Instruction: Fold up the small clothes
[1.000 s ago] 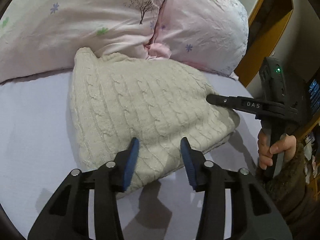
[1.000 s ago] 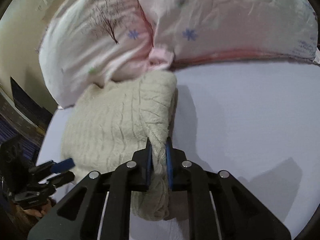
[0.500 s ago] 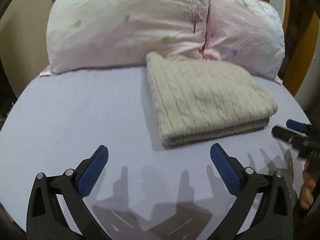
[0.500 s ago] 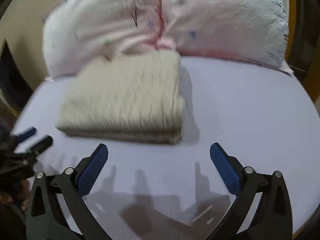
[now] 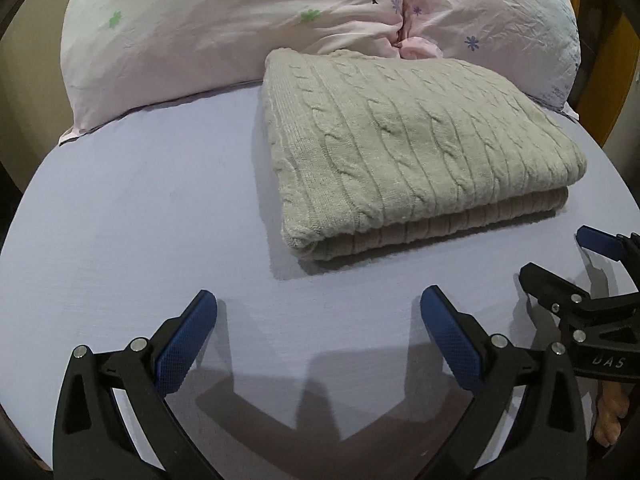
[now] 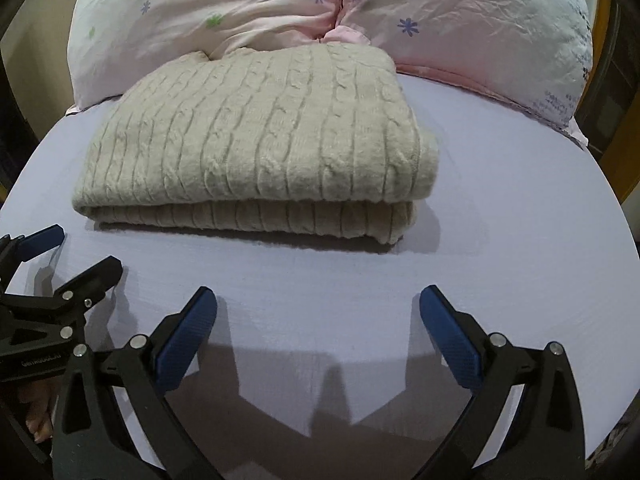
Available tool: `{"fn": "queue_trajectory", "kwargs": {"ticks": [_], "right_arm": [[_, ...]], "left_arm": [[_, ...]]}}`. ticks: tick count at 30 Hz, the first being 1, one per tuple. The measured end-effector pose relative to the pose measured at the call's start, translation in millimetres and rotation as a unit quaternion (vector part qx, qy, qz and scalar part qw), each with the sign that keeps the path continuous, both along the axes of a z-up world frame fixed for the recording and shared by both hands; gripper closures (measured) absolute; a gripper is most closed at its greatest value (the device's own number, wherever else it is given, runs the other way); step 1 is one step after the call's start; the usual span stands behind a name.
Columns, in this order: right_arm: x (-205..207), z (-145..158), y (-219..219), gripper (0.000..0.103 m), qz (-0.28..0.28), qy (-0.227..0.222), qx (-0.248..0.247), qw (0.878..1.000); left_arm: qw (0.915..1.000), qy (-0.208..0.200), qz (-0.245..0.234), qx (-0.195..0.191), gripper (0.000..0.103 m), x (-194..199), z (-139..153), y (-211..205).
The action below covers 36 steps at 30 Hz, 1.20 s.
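Note:
A cream cable-knit sweater [image 5: 408, 144] lies folded in a neat rectangle on the lavender bed sheet [image 5: 140, 216], its far edge against the pillows. It also shows in the right wrist view [image 6: 260, 140]. My left gripper [image 5: 318, 304] is open and empty, held back from the sweater's near edge. My right gripper [image 6: 318, 300] is open and empty, also short of the sweater. The right gripper appears at the right edge of the left wrist view [image 5: 560, 264], and the left gripper at the left edge of the right wrist view [image 6: 68, 252].
Two pink floral pillows [image 5: 240, 20] lie along the head of the bed behind the sweater, also seen in the right wrist view [image 6: 460, 20]. Wooden furniture [image 5: 616, 68] stands to the right of the bed. Bare sheet [image 6: 500, 208] surrounds the sweater.
My right gripper let go of the sweater's fold and opened wide. Both grippers pulled back from the sweater, which now lies folded flat.

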State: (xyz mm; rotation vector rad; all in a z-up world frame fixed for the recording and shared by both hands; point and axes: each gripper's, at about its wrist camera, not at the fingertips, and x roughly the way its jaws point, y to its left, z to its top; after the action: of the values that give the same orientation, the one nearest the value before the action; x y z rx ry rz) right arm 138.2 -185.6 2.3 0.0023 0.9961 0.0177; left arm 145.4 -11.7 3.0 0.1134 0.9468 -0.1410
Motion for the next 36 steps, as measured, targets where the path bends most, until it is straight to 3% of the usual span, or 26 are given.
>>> {"fn": "queue_trajectory", "kwargs": {"ticks": [36], "right_arm": [[0.8, -3.3, 0.4, 0.002, -0.001, 0.000, -0.001, 1.000]], "left_arm": [[1.0000, 0.000, 0.001, 0.000, 0.001, -1.0, 1.9, -1.9]]}}
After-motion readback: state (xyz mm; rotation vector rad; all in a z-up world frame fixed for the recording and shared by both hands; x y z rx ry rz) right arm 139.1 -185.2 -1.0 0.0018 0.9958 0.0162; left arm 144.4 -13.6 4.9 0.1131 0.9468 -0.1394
